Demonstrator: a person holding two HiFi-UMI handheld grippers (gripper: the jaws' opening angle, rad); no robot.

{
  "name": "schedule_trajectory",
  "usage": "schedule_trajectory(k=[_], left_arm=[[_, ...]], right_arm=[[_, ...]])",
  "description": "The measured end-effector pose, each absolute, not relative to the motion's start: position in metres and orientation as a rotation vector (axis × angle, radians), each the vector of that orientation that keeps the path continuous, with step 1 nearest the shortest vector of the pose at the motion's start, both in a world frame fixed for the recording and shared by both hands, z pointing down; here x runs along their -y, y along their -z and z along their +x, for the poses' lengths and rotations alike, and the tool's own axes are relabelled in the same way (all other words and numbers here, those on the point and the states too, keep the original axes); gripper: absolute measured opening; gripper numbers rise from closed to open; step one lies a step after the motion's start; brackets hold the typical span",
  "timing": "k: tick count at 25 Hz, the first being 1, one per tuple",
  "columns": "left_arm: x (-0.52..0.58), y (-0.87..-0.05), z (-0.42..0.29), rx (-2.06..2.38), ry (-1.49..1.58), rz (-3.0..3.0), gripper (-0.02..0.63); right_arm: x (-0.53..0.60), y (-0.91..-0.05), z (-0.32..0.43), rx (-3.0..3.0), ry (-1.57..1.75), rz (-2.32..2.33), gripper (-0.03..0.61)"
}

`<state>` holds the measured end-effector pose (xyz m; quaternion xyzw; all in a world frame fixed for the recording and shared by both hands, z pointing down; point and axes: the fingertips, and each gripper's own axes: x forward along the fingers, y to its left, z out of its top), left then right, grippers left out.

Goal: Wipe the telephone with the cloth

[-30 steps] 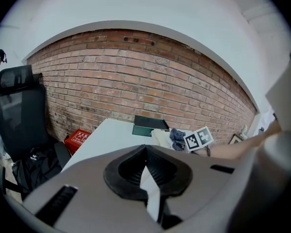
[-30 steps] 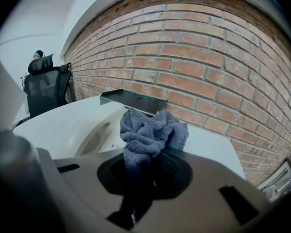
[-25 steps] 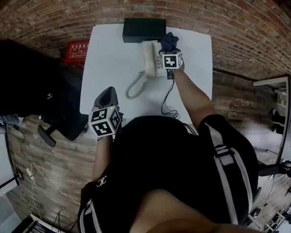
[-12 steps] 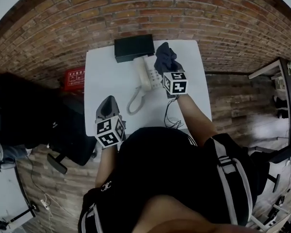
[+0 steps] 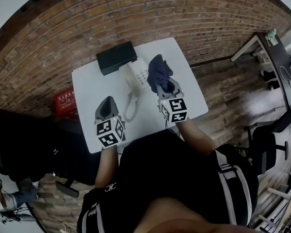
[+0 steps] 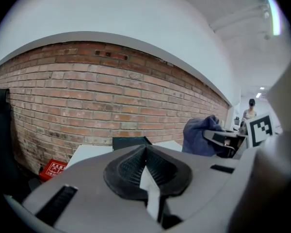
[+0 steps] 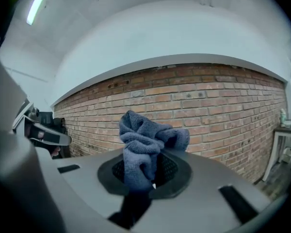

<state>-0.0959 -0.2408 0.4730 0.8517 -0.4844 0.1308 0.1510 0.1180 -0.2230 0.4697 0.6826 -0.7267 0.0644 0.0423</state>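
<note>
A brick wall (image 5: 136, 13) fills the upper part of the head view, and it also stands behind everything in both gripper views. Before it is a white counter (image 5: 87, 91), seen from steeply above. At the far edge of the counter, close to the wall, lies a flat black box (image 5: 116, 57). On the floor at the left of the counter, against the wall, there is a red box (image 5: 65, 101).

The telephone (image 5: 135, 74) is white and lies on the counter just in front of the black box, a little right of the middle. Its curled cord (image 5: 131, 108) runs from it toward the near edge.

The left tongs (image 5: 106, 109) are over the near left part of the counter, well apart from the telephone. In the left gripper view their two jaws are pressed together and nothing is between them; they point at the wall, above the black box.

The right tongs (image 5: 167, 89) are at the right side of the telephone. Their jaws are closed on the cloth (image 5: 156, 72), which is dark blue and crumpled. In the right gripper view the cloth (image 7: 148, 137) stands up out of the jaws in a bunch, with the wall behind it. In the head view the cloth covers the right edge of the telephone, but I cannot tell if it touches it.
</note>
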Motion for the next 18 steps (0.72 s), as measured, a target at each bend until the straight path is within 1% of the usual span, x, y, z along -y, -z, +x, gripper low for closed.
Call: schedule_trajectory(k=[8,18], left_arm=[[0.224,-0.476,-0.084,1.216,-0.373,2.555,0.0],[0.208,-0.475,-0.099,1.153,-0.356,2.544,0.0]], right_arm=[[0.195,-0.46,0.102,2.164,-0.184,2.188,0.031],[0.173,-0.45,0.08,2.147,-0.156,2.187,0.031]])
